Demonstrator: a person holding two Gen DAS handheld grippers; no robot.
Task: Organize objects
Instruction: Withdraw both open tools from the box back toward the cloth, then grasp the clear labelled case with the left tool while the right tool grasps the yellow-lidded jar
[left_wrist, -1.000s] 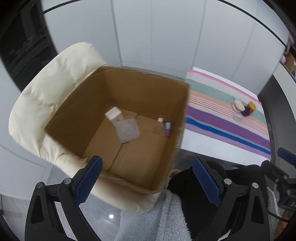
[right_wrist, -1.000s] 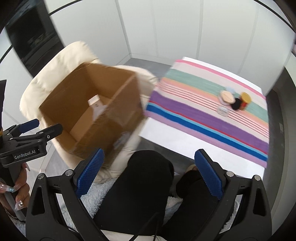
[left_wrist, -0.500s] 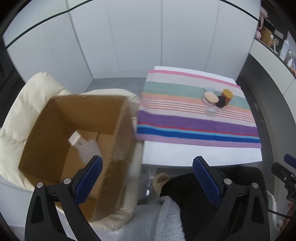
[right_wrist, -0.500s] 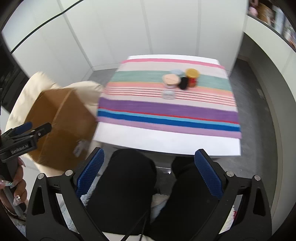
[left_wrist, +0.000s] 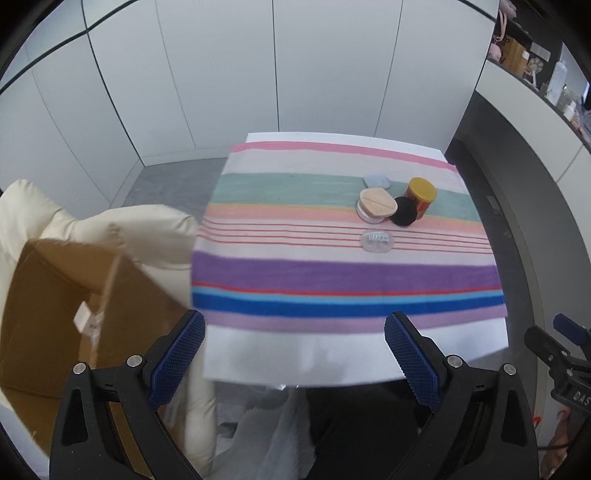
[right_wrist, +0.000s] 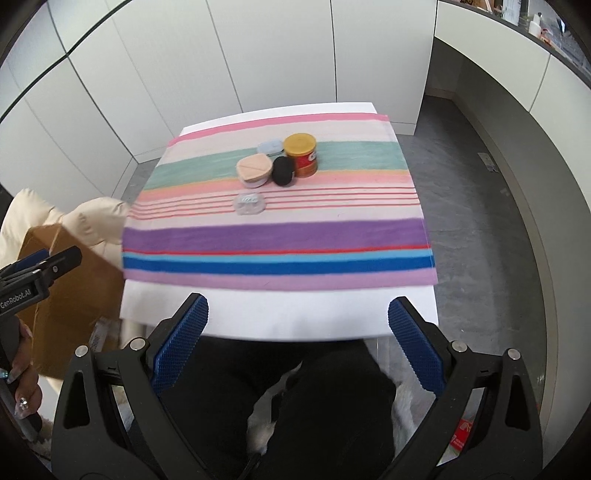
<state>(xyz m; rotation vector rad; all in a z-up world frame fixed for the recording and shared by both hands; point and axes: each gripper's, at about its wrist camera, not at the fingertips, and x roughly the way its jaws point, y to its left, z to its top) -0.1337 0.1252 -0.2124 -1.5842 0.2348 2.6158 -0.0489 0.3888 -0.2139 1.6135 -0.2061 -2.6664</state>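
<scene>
Small cosmetic containers cluster at the upper middle of both frames on my striped cloth over the white desk: a yellow-lidded red jar, a black round puff, a peach-lidded pot, a pale blue case and a clear plastic case. My left tool and right tool gape wide, empty, at lower frame. A brown cardboard box sits lower left.

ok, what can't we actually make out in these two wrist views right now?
- Cardboard box contents: left wrist view shows mostly its outer wall, motion-blurred; right wrist view has it cut off at the left edge.
- Label on the small clear case: too small in both views.
- Pale blue item: partly hidden behind the peach-lidded jar.
- Red can lettering: black round item covers part of it.
</scene>
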